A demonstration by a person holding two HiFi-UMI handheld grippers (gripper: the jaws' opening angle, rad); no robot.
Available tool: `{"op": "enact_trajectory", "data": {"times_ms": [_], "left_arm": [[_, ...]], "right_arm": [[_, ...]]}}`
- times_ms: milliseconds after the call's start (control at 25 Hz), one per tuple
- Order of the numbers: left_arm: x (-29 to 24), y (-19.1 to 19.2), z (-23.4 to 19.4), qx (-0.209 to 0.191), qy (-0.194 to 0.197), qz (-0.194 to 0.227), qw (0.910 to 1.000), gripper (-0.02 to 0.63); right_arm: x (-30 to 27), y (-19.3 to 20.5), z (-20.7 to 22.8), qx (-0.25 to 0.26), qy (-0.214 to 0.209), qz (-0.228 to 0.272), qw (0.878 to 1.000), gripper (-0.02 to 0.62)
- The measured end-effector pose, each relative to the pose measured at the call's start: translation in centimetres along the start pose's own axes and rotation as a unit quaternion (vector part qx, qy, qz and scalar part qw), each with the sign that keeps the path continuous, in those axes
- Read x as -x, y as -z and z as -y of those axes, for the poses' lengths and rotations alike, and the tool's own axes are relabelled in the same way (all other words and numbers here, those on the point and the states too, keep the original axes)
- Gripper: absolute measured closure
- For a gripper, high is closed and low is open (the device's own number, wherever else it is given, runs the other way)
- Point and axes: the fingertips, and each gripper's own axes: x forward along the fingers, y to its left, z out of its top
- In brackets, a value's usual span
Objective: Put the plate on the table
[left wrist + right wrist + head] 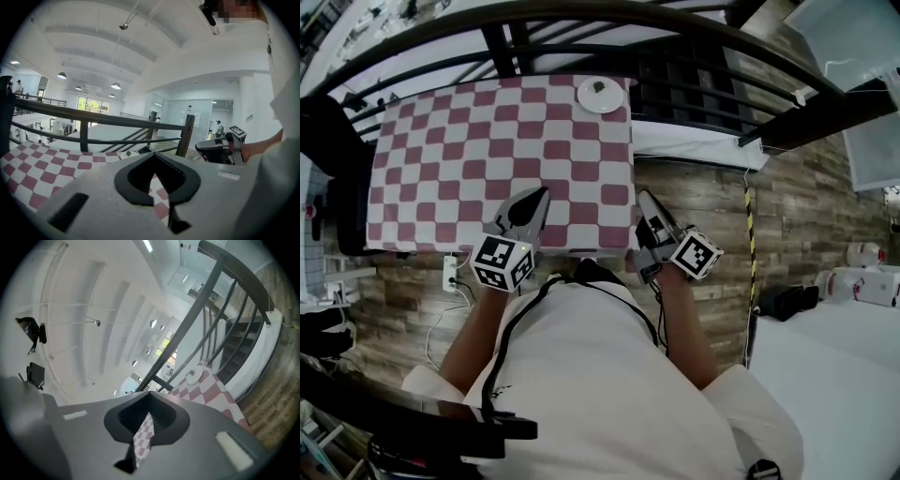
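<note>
Nearest the person, the left claw (536, 199) and the right claw (645, 202) are hovering by the near edge of the checkered worktop (469, 141), each with its jaws pressed together on nothing. Neither is touching the plate (600, 95), which is sitting well apart from them at the worktop's far right corner, so the task is looking finished. The person's torso (609, 375) is covering part of the worktop's near edge. A small dark item (597, 87) is lying on the plate, too small to name.

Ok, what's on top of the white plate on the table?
One small dark object sits near the middle of the plate; it is too small to identify. The checkered cloth beneath the plate is hidden.
</note>
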Motion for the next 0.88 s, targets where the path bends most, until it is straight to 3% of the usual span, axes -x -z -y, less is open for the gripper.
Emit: {"op": "enact_trajectory", "data": {"times_ms": [160,440,880], "left_arm": [[1.5,0.0,0.3,-0.003,0.003,0.006,1.0,0.598],[2.2,0.3,0.9,-0.005,0.005,0.006,1.0,0.6],[1.2,0.2,0.9,-0.002,0.008,0.004,1.0,0.599]], "right_arm": [[1.6,1.0,-0.9,0.014,-0.015,0.006,1.0,0.589],[3.2,1.4,-1.1,0.032,-0.007,0.01,0.999,0.589],[2.0,0.7,-0.5,0.023,-0.013,0.013,1.0,0.589]]}}
